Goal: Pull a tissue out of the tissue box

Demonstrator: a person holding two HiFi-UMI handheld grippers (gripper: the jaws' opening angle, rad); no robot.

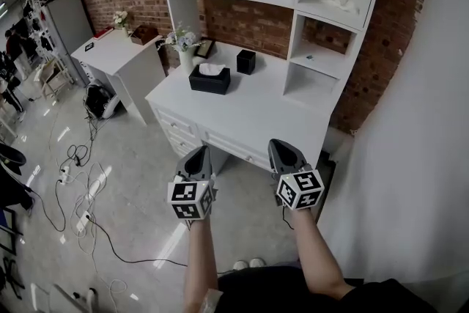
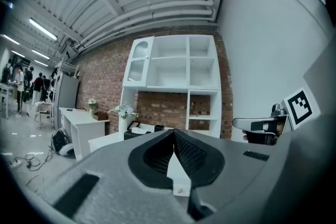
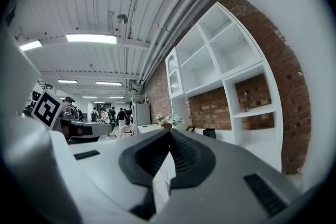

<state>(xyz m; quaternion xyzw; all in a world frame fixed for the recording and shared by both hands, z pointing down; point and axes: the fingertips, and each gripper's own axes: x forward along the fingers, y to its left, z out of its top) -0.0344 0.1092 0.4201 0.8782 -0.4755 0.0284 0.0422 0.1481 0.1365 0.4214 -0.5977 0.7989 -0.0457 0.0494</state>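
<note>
A black tissue box [image 1: 209, 79] with a white tissue [image 1: 211, 69] sticking out of its top stands on the white desk [image 1: 249, 113], towards its back left. Both grippers hang level in front of the desk's drawer edge, well short of the box. My left gripper [image 1: 198, 151] is shut with nothing in it; its jaws meet at the tip [image 2: 172, 133]. My right gripper [image 1: 281, 144] is also shut and empty [image 3: 169, 131]. The left gripper view shows the box [image 2: 134, 134] just over its jaws. In the right gripper view the box is hidden.
A small black cube holder [image 1: 246, 61] and a vase of flowers [image 1: 183, 40] stand near the box. A white hutch [image 1: 322, 18] with shelves rises behind the desk. A second white table [image 1: 117, 51] stands left, with cables [image 1: 73, 187] on the floor. People stand far left.
</note>
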